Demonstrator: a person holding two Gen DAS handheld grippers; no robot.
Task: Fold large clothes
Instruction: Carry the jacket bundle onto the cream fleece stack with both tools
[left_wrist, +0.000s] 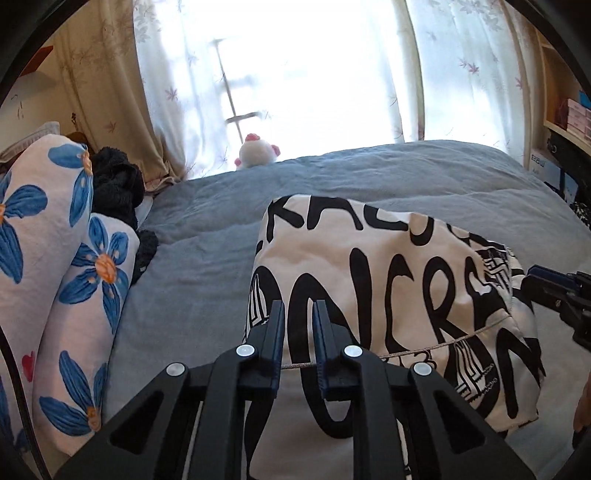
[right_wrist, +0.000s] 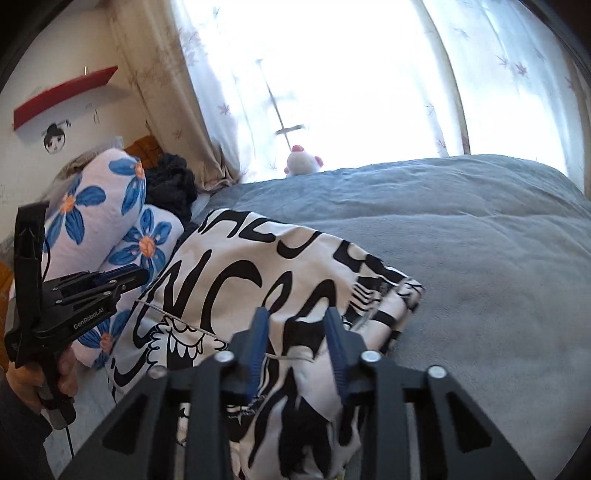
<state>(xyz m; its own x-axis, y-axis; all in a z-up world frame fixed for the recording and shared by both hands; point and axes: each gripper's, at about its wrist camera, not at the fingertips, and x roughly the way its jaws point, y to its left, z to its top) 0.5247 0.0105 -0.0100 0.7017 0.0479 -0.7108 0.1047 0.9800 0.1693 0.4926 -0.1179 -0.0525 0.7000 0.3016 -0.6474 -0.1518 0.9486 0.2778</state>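
Observation:
A white garment with big black lettering (left_wrist: 391, 280) lies folded in a thick stack on the grey-blue bed cover (left_wrist: 207, 258); it also shows in the right wrist view (right_wrist: 258, 280). My left gripper (left_wrist: 299, 310) is open a little, its blue pads just above the garment's near left edge, holding nothing. My right gripper (right_wrist: 295, 317) is open above the garment's near right part, empty. It appears from the side in the left wrist view (left_wrist: 543, 280). The left gripper shows at the left of the right wrist view (right_wrist: 129, 275). A thin cord (left_wrist: 443, 341) runs across the garment.
Two white pillows with blue flowers (left_wrist: 55, 258) lie along the left of the bed, with a dark fuzzy cloth (left_wrist: 118, 184) behind them. A white and pink plush toy (left_wrist: 258, 151) sits at the far edge by the curtained window. Shelves (left_wrist: 569, 114) stand at the right.

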